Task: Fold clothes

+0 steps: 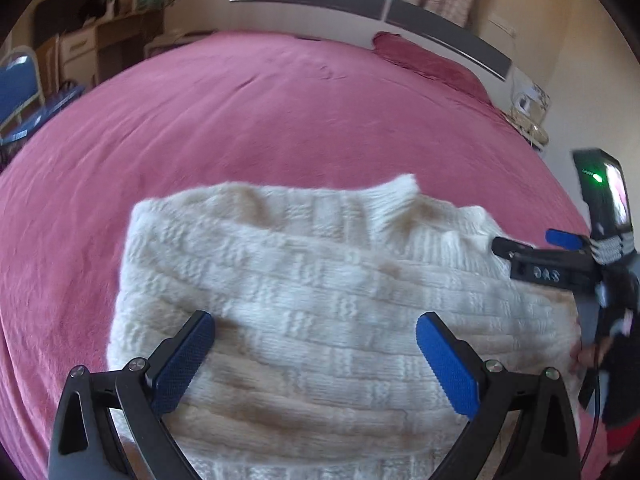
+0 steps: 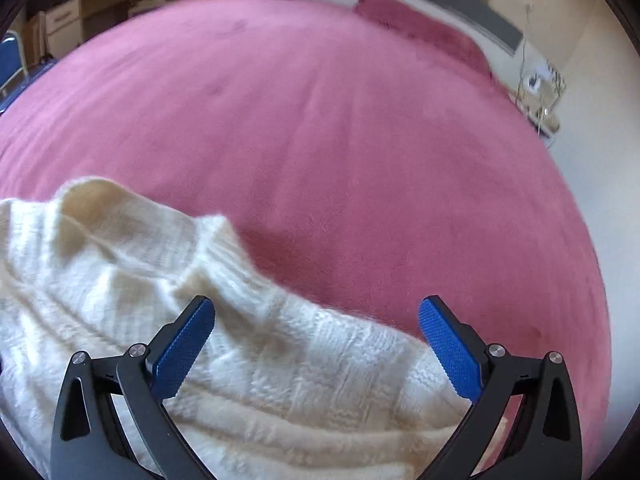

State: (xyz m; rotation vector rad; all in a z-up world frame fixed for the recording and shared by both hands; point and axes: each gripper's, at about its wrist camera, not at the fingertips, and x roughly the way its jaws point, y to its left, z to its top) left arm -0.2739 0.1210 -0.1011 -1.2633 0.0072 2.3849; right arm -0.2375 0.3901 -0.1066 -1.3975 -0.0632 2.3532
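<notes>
Now the left hand-held gripper [image 1: 315, 338] hangs above the cream knit sweater [image 1: 320, 300], fingers apart, gripping nothing. At the sweater's right edge the right hand-held gripper [image 2: 317, 322] is likewise spread wide. Folded, the sweater lies on the pink bed [image 1: 260, 120].

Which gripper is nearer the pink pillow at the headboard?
Right. The right gripper hangs over the sweater's pillow-side edge; the left gripper is over the sweater's middle, farther from the pillow.

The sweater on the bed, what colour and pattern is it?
The sweater is cream-white, with a chunky blocked knit pattern, clearest in the left wrist view.
</notes>
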